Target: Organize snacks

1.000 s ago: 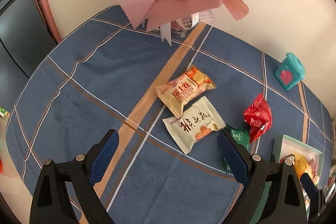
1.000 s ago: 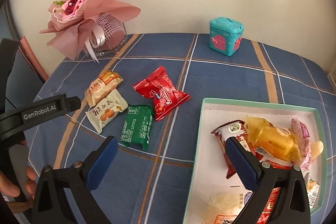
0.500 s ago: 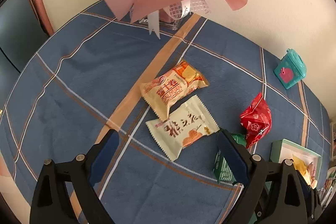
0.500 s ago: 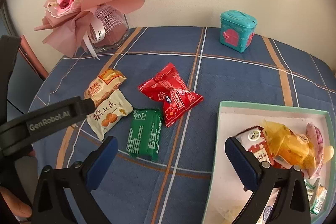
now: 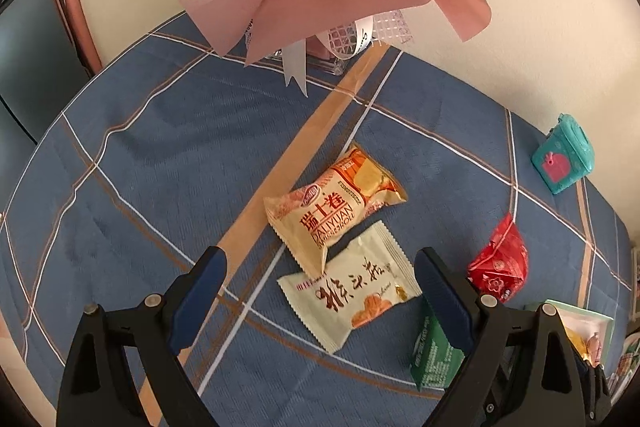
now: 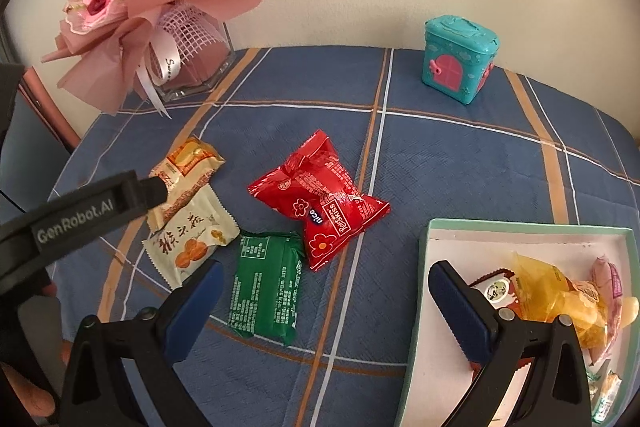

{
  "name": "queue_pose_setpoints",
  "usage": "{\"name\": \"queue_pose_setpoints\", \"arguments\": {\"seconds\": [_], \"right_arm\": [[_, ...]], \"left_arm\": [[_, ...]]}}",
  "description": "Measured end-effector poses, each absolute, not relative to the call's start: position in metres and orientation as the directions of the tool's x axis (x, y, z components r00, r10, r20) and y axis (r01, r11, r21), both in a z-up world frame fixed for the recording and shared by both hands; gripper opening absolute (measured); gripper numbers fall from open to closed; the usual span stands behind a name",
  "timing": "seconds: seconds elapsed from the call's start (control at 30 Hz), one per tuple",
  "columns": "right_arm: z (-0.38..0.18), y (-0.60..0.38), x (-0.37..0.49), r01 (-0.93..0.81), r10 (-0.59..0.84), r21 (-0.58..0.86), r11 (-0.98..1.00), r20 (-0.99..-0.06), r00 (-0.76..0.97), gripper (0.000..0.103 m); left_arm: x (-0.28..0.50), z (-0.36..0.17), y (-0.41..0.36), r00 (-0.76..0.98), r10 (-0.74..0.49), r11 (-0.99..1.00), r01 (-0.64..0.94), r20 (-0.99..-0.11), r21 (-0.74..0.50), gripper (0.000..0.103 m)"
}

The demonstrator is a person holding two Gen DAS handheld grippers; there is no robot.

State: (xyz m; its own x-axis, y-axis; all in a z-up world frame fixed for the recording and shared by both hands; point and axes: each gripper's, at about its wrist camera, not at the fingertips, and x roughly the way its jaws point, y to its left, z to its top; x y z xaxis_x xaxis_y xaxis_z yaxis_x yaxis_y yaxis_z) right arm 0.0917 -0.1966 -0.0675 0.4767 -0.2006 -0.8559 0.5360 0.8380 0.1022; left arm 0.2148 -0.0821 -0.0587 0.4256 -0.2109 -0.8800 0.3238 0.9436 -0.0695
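Note:
Several snack packets lie loose on the blue plaid tablecloth. An orange-and-cream packet (image 5: pixel 334 207) overlaps a white packet (image 5: pixel 352 289) just below it; both are in the right wrist view too, orange (image 6: pixel 188 173) and white (image 6: pixel 188 243). A green packet (image 6: pixel 266 287) and a red packet (image 6: pixel 320 203) lie beside them. My left gripper (image 5: pixel 320 283) hangs open over the white packet, nothing between its pads. My right gripper (image 6: pixel 324 297) is open above the green packet's right side, empty. A mint-rimmed white box (image 6: pixel 520 227) at right holds several snacks.
A pink paper bouquet (image 6: pixel 132 11) in a glass vase stands at the back left, overhanging the left gripper's view. A teal toy house box (image 6: pixel 460 59) sits at the back right. A person's hand (image 6: pixel 24 391) holds the left gripper's black handle at the left edge.
Both grippers have moved forward and lower toward the packets, which now look larger and closer. Jaws stayed open. The box has slid toward the right edge of the right wrist view.

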Motion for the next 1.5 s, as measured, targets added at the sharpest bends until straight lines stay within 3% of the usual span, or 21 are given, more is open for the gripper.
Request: {"name": "queue_pose_setpoints", "arguments": {"seconds": [1.13, 1.5], "right_arm": [[-0.105, -0.183, 0.115, 0.502, -0.159, 0.072, 0.862, -0.902, 0.402, 0.103], [-0.116, -0.183, 0.115, 0.498, -0.148, 0.066, 0.865, -0.914, 0.378, 0.103]], "left_arm": [[0.241, -0.104, -0.051, 0.41, -0.047, 0.972, 0.228, -0.911, 0.053, 0.095], [0.237, -0.111, -0.066, 0.332, -0.086, 0.948, 0.319, -0.939, 0.026, 0.095]]}}
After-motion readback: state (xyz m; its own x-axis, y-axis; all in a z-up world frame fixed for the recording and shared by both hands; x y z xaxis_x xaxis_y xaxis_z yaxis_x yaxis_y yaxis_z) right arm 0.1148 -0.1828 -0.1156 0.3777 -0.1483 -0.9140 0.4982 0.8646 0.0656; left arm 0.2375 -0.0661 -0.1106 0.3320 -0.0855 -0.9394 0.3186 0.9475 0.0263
